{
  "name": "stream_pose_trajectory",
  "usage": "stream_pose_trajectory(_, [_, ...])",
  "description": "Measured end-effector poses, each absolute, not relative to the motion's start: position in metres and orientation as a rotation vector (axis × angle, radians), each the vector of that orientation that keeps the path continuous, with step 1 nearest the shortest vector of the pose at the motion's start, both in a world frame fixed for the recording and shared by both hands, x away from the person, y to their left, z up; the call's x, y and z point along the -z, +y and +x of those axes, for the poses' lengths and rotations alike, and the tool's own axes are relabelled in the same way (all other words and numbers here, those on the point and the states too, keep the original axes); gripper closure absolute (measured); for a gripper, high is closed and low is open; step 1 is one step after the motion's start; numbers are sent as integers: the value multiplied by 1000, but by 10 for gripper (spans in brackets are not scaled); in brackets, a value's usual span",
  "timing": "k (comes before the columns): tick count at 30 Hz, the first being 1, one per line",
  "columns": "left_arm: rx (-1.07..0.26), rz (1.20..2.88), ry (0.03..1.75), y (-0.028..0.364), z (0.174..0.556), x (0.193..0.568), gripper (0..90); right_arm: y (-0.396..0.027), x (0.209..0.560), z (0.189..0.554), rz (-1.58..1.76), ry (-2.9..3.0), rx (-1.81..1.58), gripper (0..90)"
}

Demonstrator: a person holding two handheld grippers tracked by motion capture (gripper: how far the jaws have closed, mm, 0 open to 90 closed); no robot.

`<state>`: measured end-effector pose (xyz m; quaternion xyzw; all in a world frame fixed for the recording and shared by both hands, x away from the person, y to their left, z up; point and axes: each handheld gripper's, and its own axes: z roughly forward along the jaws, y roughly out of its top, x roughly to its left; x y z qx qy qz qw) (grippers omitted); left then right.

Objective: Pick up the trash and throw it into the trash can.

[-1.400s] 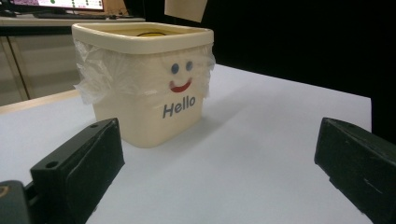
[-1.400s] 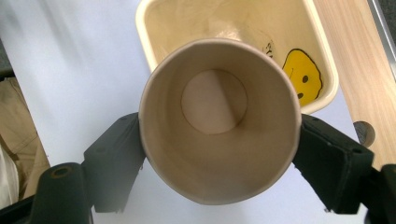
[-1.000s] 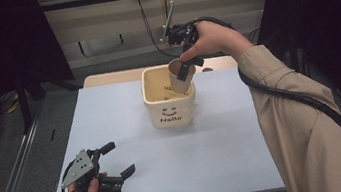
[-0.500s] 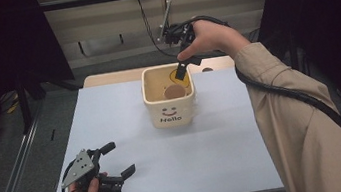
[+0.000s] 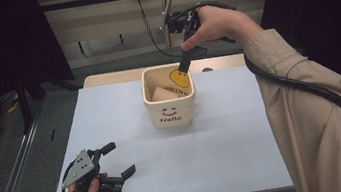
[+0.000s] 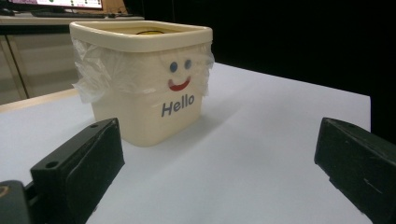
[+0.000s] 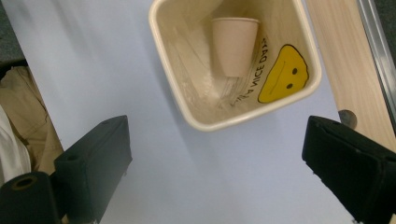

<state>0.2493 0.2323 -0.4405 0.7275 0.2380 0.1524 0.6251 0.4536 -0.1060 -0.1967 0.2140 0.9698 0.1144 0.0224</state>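
A cream square bin (image 5: 170, 111) with a smiley face and "Hello" stands at the table's far middle. A beige paper cup (image 5: 162, 94) lies on its side inside it, also visible as the cup (image 7: 233, 44) from above. My right gripper (image 5: 188, 58) hovers above the bin's far right rim, open, jaws pointing down with nothing between them. In its own view the right gripper (image 7: 224, 163) looks straight down into the bin (image 7: 205, 122). My left gripper (image 5: 119, 159) rests open near the table's front left, facing the bin (image 6: 144, 79) from a distance; left gripper (image 6: 219, 163) holds nothing.
A white sheet (image 5: 225, 143) covers the table, with a bare wooden strip (image 5: 110, 78) along the far edge. A thin clear plastic liner (image 6: 93, 74) hangs over the bin's rim. A beige sleeve (image 5: 313, 121) runs along the right side. Dark floor and a metal rail (image 5: 13, 173) lie left.
The right gripper let go of the paper cup, which dropped into the bin and lies there on its side. The right hand then rose away from the bin. The left gripper stayed still.
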Motion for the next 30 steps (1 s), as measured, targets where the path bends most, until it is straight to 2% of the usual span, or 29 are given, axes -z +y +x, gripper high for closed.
stream_pose_trajectory(11, [-352,1677,543,232,249,441,11,-122,172,441,671,2991,-330,82])
stream_pose_trajectory(30, [-338,1694,525,232,250,440,11,-139,168,429,682,2973,-298,73])
